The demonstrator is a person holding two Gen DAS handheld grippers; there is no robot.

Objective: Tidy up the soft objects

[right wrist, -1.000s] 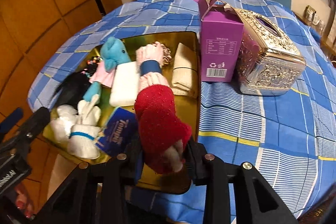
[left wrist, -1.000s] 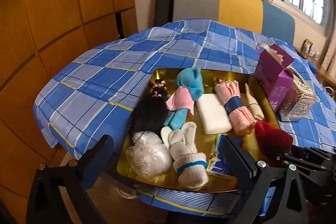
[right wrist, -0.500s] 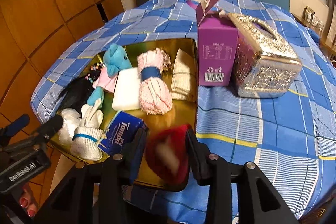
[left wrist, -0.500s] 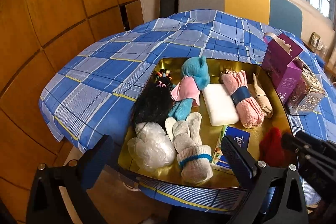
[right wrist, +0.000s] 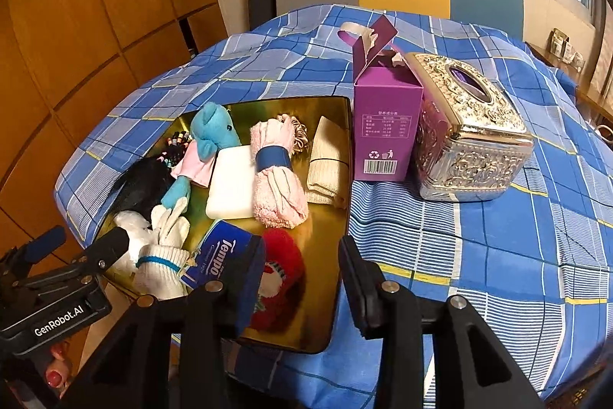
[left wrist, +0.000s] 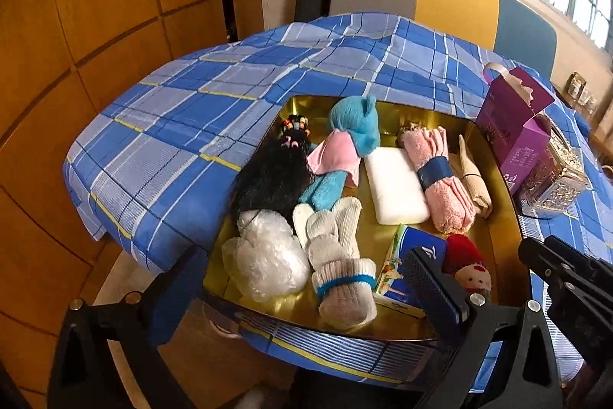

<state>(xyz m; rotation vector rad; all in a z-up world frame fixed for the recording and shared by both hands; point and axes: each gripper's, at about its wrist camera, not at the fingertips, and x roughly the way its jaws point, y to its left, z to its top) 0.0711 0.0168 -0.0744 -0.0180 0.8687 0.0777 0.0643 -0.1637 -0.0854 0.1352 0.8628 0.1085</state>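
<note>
The step in hand is the release of a red plush toy [right wrist: 277,278] into the gold tray [right wrist: 325,294]. The toy lies on the tray floor at the tray's near right corner, just beside the blue tissue pack [right wrist: 222,255]. The right hand-held gripper [right wrist: 302,275] is released: its jaws stand apart on either side of the toy, and a clear gap shows between the right jaw and the toy. In the right wrist view the left jaw overlaps the toy's edge, so contact on that side cannot be told. The toy appears to rest on the tray and not in a grip.

The left hand-held gripper [left wrist: 306,278] hovers over the near edge of the tray with its jaws wide and nothing between them.

The tray sits on the counter [right wrist: 479,236], which carries a blue checked cloth. The tray already holds a blue stuffed animal [left wrist: 352,137], a white block [left wrist: 394,186], a rolled pink towel [left wrist: 440,179], a folded beige cloth [left wrist: 473,179], white gloves [left wrist: 337,255], a white crinkled bundle [left wrist: 264,255] and a black hairy item [left wrist: 272,175]. A purple box [right wrist: 387,125] and a silver tissue box [right wrist: 467,137] stand on the counter just beside the tray's right edge.

Judged from this layout, the task is near completion, as no loose soft item shows on the counter outside the tray. The next move calls for lifting the right hand-held gripper straight back from the toy without dragging it or the tissue pack.
</note>
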